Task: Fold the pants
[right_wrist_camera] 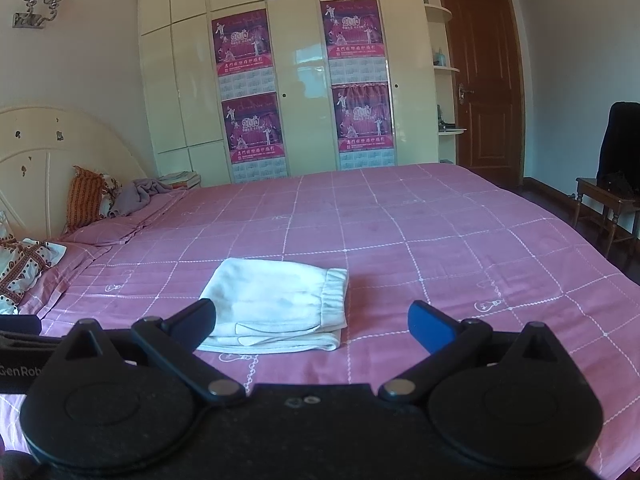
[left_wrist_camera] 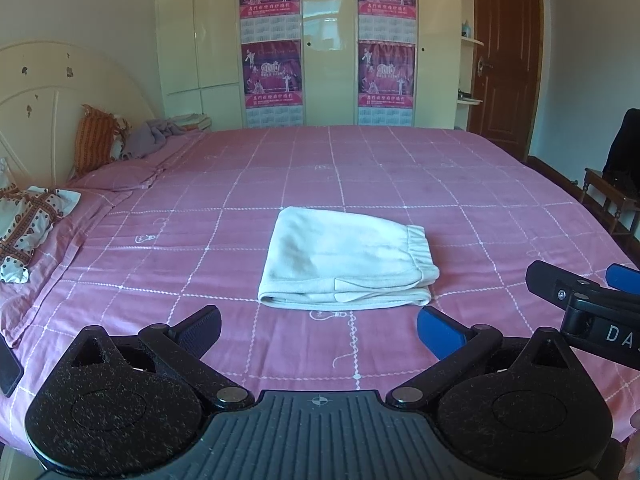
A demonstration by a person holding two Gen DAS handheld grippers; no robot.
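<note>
White pants [left_wrist_camera: 344,258] lie folded into a compact rectangle on the pink checked bedsheet [left_wrist_camera: 460,184], elastic waistband on the right. They also show in the right wrist view [right_wrist_camera: 276,308]. My left gripper [left_wrist_camera: 320,330] is open and empty, held just in front of the pants without touching them. My right gripper [right_wrist_camera: 312,326] is open and empty, a little to the right of the pants, its left finger [right_wrist_camera: 196,320] overlapping their near left corner in view. The right gripper also shows at the right edge of the left wrist view [left_wrist_camera: 580,284].
Pillows [left_wrist_camera: 28,224] and a grey cloth [left_wrist_camera: 150,136] lie at the bed's head on the left, by a cream headboard [left_wrist_camera: 52,92]. A cream wardrobe [left_wrist_camera: 324,40] with posters stands behind the bed. A wooden chair [left_wrist_camera: 612,192] and brown door [left_wrist_camera: 504,52] are at right.
</note>
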